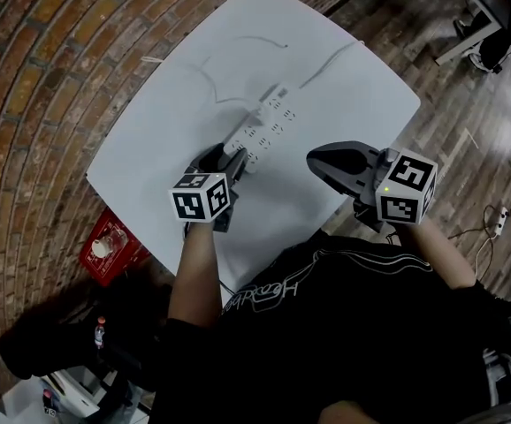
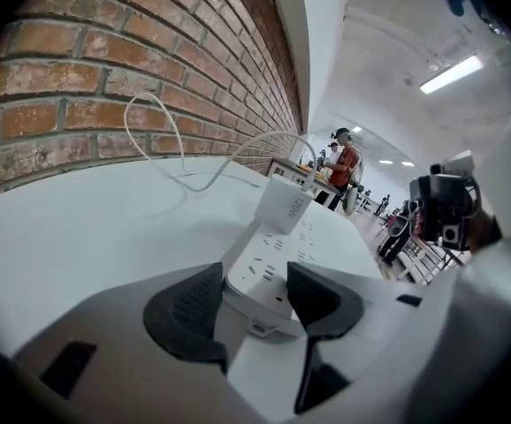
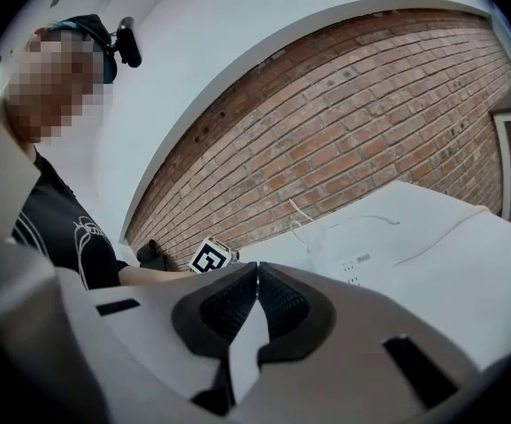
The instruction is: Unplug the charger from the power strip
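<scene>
White power strip (image 2: 278, 259) lies on the white bench (image 1: 353, 87), near the brick wall (image 2: 105, 78). White charger (image 2: 284, 206) stands plugged into the strip. Its side print looks like "120W" read sideways, not certain. Left tool (image 2: 254, 294): jaws apart, straddling the strip's near end; pad contact unclear. Right tool (image 3: 255, 276): jaws together, nothing between them, over the bench's near part, apart from the strip.
</scene>
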Demonstrator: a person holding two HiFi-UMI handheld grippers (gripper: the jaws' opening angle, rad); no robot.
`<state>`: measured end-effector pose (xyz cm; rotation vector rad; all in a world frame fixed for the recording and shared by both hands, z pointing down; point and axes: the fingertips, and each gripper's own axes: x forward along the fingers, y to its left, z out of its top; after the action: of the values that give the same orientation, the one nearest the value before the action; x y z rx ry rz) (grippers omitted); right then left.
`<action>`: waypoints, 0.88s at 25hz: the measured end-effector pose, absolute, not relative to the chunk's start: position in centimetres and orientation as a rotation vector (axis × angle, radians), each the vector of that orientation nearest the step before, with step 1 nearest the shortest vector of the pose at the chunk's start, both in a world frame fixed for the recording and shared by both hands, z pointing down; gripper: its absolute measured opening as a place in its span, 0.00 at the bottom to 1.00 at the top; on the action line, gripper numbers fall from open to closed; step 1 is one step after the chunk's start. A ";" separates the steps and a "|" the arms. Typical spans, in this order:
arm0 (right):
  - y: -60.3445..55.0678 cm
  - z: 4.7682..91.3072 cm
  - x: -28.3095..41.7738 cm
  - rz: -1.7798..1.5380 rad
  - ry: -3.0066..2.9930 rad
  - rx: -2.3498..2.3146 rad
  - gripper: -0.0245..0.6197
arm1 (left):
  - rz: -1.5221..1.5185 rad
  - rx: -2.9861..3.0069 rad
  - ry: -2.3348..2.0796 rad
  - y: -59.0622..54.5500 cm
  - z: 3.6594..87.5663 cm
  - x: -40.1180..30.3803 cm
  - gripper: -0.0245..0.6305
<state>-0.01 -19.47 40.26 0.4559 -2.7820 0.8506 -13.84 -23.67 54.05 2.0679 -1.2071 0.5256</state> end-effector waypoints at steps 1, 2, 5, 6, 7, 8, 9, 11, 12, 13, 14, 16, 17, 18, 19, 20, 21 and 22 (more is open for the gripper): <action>-19.5 40.4 -0.1 0.852 -2.782 0.459 0.04 | 0.526 2.072 -1.207 -23.7 54.1 -13.8 0.38; -19.5 40.6 -0.1 0.854 -2.781 0.460 0.04 | 0.527 2.078 -1.207 -23.7 54.1 -13.8 0.38; -19.5 41.2 -0.4 0.849 -2.776 0.470 0.04 | 0.533 2.087 -1.207 -23.5 54.2 -13.7 0.38; -19.7 41.4 -0.5 0.845 -2.776 0.479 0.04 | 0.534 2.083 -1.209 -23.5 54.3 -13.8 0.38; -20.0 41.5 -0.7 0.839 -2.779 0.488 0.04 | 0.535 2.080 -1.213 -23.5 54.3 -13.8 0.38; -20.2 41.7 -1.0 0.831 -2.783 0.496 0.04 | 0.535 2.078 -1.217 -23.6 54.3 -13.8 0.38; -20.5 41.8 -1.2 0.820 -2.786 0.506 0.04 | 0.532 2.075 -1.220 -23.6 54.3 -13.8 0.38; -21.2 42.2 -1.8 0.784 -2.787 0.538 0.04 | 0.524 2.069 -1.222 -23.5 54.3 -13.8 0.38; -21.7 42.4 -2.1 0.757 -2.786 0.564 0.04 | 0.522 2.066 -1.222 -23.5 54.2 -13.8 0.38; -22.2 42.5 -2.4 0.727 -2.783 0.595 0.04 | 0.520 2.064 -1.222 -23.5 54.2 -13.8 0.38; -22.8 42.7 -2.7 0.696 -2.778 0.626 0.04 | 0.520 2.065 -1.221 -23.5 54.2 -13.7 0.38; -24.1 43.3 -3.4 0.636 -2.771 0.684 0.08 | 0.517 2.068 -1.223 -23.6 54.2 -13.7 0.38; -24.7 43.7 -3.9 0.603 -2.769 0.709 0.12 | 0.517 2.070 -1.225 -23.6 54.2 -13.7 0.38; -25.2 44.1 -4.3 0.566 -2.769 0.732 0.16 | 0.517 2.072 -1.228 -23.6 54.2 -13.8 0.38; -25.7 44.4 -4.7 0.527 -2.769 0.752 0.18 | 0.517 2.073 -1.229 -23.5 54.2 -13.8 0.38; -26.2 44.6 -5.1 0.486 -2.769 0.770 0.22 | 0.517 2.072 -1.229 -23.5 54.2 -13.8 0.38; -26.6 44.8 -5.5 0.444 -2.765 0.786 0.25 | 0.516 2.072 -1.228 -23.5 54.2 -13.8 0.38; -27.0 44.9 -5.9 0.404 -2.759 0.803 0.27 | 0.516 2.071 -1.227 -23.6 54.2 -13.8 0.38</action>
<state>-5.87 -26.99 44.93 0.8035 -2.7586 0.4039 -13.77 -23.59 54.23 2.0709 -1.2267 0.5156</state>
